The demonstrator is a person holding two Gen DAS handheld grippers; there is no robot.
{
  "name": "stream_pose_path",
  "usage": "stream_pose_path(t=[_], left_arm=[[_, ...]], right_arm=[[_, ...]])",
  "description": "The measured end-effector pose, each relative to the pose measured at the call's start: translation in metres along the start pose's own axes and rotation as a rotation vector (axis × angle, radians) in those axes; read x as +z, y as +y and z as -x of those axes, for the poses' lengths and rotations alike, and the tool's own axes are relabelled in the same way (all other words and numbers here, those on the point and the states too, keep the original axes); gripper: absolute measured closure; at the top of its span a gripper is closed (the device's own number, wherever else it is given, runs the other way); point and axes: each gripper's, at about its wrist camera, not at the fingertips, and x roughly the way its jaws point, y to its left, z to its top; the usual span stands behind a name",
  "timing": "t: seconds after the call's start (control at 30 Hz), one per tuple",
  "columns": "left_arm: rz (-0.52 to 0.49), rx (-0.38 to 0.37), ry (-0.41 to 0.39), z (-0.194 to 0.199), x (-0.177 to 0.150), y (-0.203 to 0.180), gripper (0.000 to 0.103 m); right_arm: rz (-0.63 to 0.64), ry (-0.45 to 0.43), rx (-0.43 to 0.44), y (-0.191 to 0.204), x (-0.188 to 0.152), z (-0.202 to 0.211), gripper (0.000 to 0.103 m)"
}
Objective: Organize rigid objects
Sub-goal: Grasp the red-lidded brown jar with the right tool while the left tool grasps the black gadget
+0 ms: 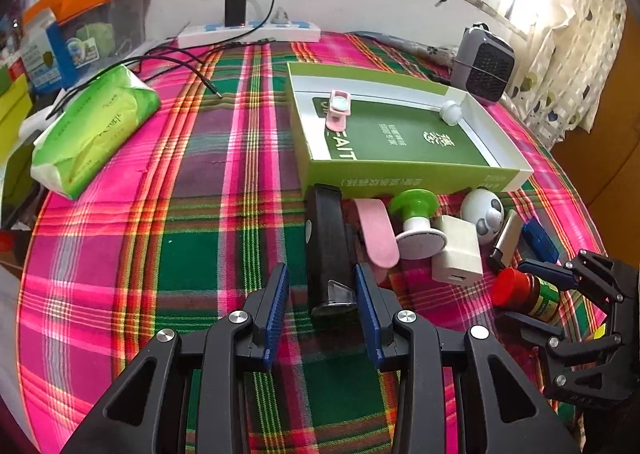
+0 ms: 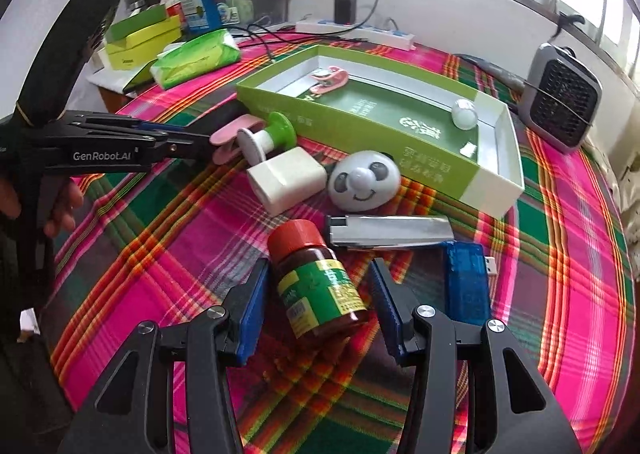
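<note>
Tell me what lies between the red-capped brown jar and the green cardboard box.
In the right wrist view, a flat silver metal case and a white panda-face toy lie between the red-capped brown jar and the green cardboard box.

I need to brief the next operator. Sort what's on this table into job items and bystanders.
Job items: green box; pink clip and white ball inside it; jar between the right gripper fingers; black case; panda toy; white charger; green-topped stamp; blue USB device.

Bystanders: tissue pack; power strip; grey fan.
</note>
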Motion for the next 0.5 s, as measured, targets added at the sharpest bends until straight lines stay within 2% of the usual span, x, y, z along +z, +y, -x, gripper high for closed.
stream_pose_path(t=[0.2, 0.37, 0.43, 0.5], left_arm=[[-0.004, 0.02, -0.002, -0.005, 0.0065, 0.002, 0.07], [-0.014, 0.052, -0.008, -0.0039, 0.0087, -0.0004, 0.07], [-0.038, 0.037, -0.029, -0.0006, 0.0077, -0.0035, 0.07], [-0.02, 0.041, -0.009, -0.0041, 0.0082, -0.001, 0.07]], right_arm=[[-0.006, -0.001, -0.009, -0.0007, -0.0003, 0.0011, 0.053], [0.005, -0.006, -0.001, 0.0032, -0.0007, 0.0022, 0.062], [0.008, -0.006, -0.003, 0.0048, -0.0008, 0.0022, 0.062], [0.006, -0.007, -0.003, 0.0052, -0.0006, 0.0021, 0.063]])
